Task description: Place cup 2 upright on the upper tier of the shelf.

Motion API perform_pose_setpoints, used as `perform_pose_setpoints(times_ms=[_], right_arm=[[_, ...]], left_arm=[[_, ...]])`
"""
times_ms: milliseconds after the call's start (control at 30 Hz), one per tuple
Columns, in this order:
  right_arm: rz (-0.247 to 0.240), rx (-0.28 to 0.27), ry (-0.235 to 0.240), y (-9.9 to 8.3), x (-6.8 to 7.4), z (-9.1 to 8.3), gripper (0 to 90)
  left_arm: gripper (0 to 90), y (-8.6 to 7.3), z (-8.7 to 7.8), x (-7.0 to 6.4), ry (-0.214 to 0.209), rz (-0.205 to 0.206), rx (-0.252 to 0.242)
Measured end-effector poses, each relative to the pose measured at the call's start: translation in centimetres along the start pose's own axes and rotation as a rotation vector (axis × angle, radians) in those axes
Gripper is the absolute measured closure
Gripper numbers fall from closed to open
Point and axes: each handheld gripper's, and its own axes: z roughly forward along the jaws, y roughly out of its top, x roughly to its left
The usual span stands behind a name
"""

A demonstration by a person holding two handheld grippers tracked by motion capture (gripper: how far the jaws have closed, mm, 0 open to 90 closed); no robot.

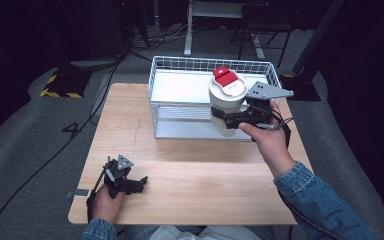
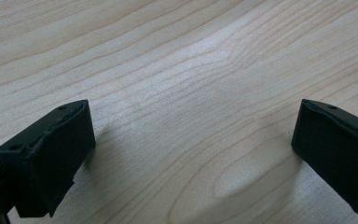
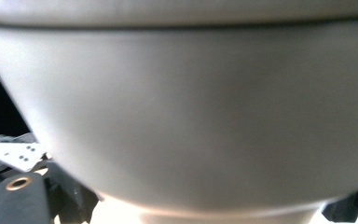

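In the high view, a light wooden table [image 1: 190, 185] stood on a grey floor, and a white wire basket [image 1: 180, 67] sat at its far edge. Inside the basket lay a pale flat floor or tray; nothing else could be made out in it. The right gripper [image 1: 227, 119] was held by the person's right hand [image 1: 266, 140] over the basket's near right part, its jaws pinching the body of a white cup [image 1: 226, 102] with a white lid and a red flap on top. The cup stood upright, lifted above the basket's near rim; whether its base touched anything could not be told. At the table's near left corner, the left gripper [image 1: 139, 184] rested low over the wood in the person's left hand [image 1: 106, 205], well apart from the basket and the cup.

The left gripper view added what the high view left too small to read: its two black jaws were spread wide, with bare wood grain of the table [image 2: 182, 93] between them and nothing held.

The right gripper view was taken up close by the cup [image 3: 191, 116], its pale grey-white wall blurred and its lid edge running across the top. The jaw tips were hidden against the cup, so the grip itself read better from above. At the lower left, dark gripper parts and a bit of grey perforated plate appeared.
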Motion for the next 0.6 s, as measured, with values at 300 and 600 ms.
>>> perform_pose_setpoints(times_ms=[300, 600], right_arm=[[0.035, -0.019, -0.065, 0.8, -2.1, 1.8, 13.2], [0.080, -0.049, -0.104, 1.3, -3.5, 3.6, 13.2]], left_arm=[[0.0, 0.0, 0.0, 0.0, 0.001, 0.000, -0.001], [0.0, 0.0, 0.0, 0.0, 0.000, 0.000, -0.001]])
